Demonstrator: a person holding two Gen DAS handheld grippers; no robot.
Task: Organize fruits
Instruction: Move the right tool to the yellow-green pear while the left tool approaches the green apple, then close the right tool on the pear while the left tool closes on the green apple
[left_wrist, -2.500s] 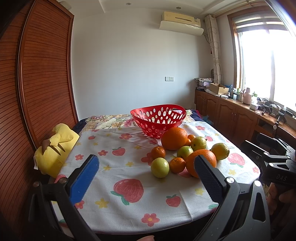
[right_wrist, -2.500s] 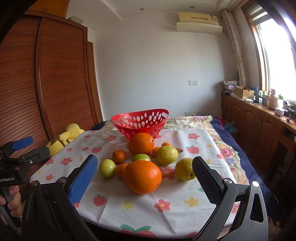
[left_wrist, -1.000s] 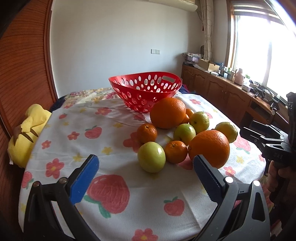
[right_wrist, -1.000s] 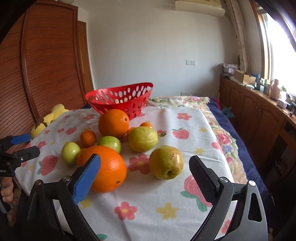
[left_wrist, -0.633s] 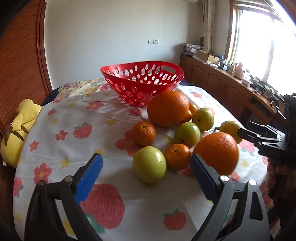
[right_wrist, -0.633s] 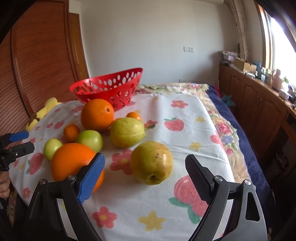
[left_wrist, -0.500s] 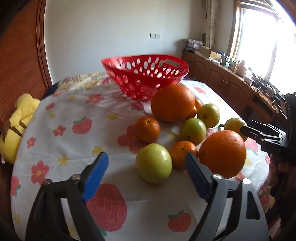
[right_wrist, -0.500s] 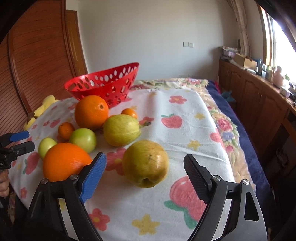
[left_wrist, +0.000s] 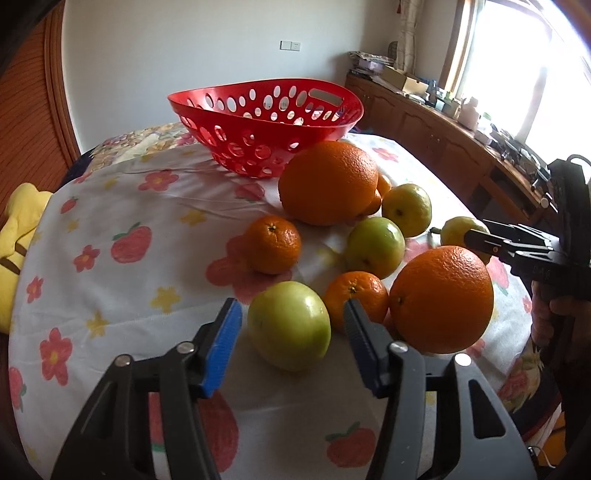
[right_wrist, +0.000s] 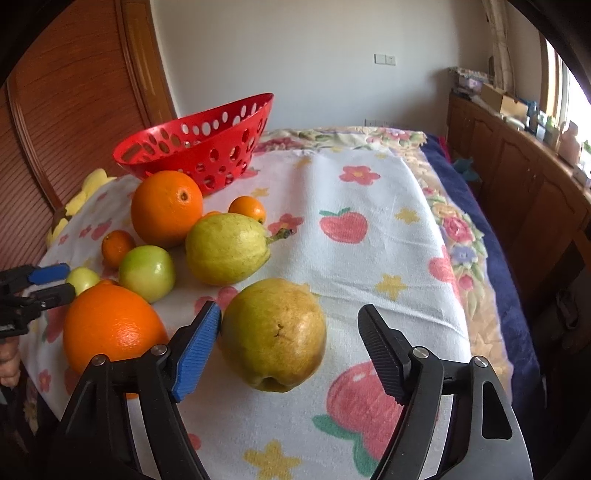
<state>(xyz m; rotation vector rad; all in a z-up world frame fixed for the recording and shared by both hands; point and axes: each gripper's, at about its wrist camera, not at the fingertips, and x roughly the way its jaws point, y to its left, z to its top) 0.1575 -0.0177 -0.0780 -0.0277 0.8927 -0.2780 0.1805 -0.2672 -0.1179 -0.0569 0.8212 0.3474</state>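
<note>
A pile of fruit lies on the flowered tablecloth (left_wrist: 122, 206) in front of a red perforated basket (left_wrist: 266, 110) (right_wrist: 199, 147), which shows no fruit inside. My left gripper (left_wrist: 291, 314) straddles a green apple-like fruit (left_wrist: 288, 325). Its jaws are closing, with a thin gap still showing at each blue pad. My right gripper (right_wrist: 289, 314) straddles a yellow pear (right_wrist: 273, 332). Its jaws are closing too; the left pad is almost at the skin and the right pad stands clear. Two big oranges (left_wrist: 328, 181) (left_wrist: 441, 299), small tangerines and more green fruit crowd beside them.
A yellow plush toy (left_wrist: 18, 236) lies at the table's left edge. Wooden cabinets (left_wrist: 443, 129) run along the window wall on the right. A wooden sliding door (right_wrist: 74, 92) stands on the left. A dark blue blanket (right_wrist: 480, 221) hangs off the table's right side.
Both grippers came forward and lower over the fruit. The left jaws narrowed around the green fruit, and the right jaws narrowed around the yellow pear.
</note>
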